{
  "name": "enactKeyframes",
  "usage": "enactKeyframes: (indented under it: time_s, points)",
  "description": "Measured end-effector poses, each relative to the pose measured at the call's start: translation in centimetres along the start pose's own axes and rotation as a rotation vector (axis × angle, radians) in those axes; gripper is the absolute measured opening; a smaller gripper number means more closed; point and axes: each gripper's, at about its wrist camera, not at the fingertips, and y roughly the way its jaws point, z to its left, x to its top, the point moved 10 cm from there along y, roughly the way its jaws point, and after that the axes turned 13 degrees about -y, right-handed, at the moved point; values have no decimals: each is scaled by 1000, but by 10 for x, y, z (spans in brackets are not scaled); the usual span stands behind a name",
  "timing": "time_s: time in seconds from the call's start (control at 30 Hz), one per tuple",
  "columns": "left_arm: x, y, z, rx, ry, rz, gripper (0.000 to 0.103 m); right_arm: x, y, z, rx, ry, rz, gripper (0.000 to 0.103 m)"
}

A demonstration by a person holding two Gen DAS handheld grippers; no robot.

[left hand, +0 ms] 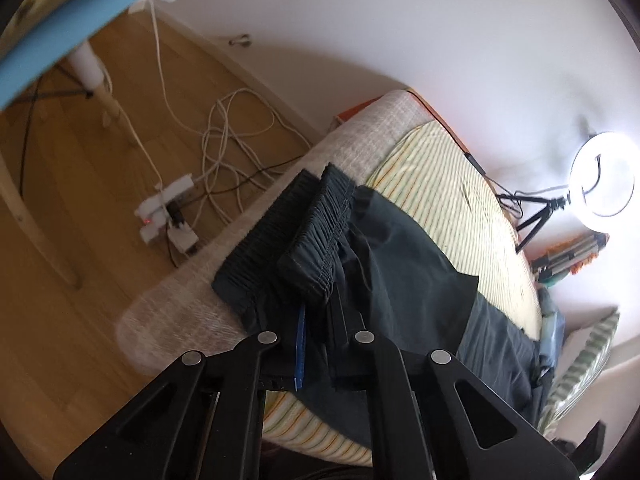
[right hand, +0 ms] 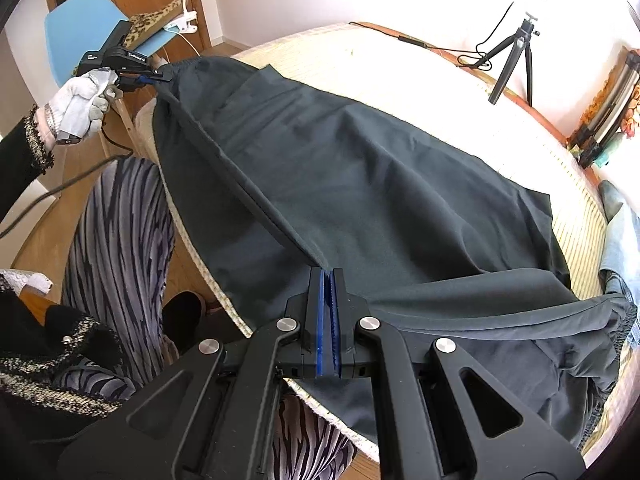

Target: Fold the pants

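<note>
The dark pants (right hand: pixel 360 184) lie across the striped mattress (right hand: pixel 400 60), stretched along its near edge between two grips. The left gripper (right hand: pixel 160 76) is clamped on the waistband end at the far corner, and the right gripper (right hand: pixel 329 280) is clenched on the folded edge. To fold cleanly, I'd keep that edge taut and carry both ends across level together.
</note>
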Motion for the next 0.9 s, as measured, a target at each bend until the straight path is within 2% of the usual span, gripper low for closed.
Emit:
enactKeyframes:
  time_s: [0.13,0.23,0.33,0.47,0.53,0.63,0.73,0.77,0.8,0.83,0.9]
  points:
    - [-6,2,11,60,54,18,7,-7,6,15,44,-9,16,4]
    - [-10,10,29,114,17,43,18,-22,25,23,74,3,58,4]
    - [-7,2,35,114,11,40,28,-31,34,27,94,17,76,4]
    - [3,-25,27,152,76,2,32,-36,33,22,127,82,63,4]
    - [6,-40,15,133,98,0,32,-36,28,18,136,120,39,4]
    - [7,-67,-17,124,199,-10,32,-36,17,13,150,170,-4,9]
    - [-2,-86,-58,114,334,-10,32,-36,0,3,146,247,-68,26]
    - [-8,-89,-74,103,376,-8,32,-38,-5,-1,136,270,-86,36]
    - [-14,-88,-86,86,405,1,37,-41,-13,-8,120,304,-113,41]
    - [-22,-86,-101,67,429,10,44,-44,-18,-12,109,329,-132,41]
    - [-42,-76,-129,16,466,42,45,-53,-30,-27,84,397,-165,41]
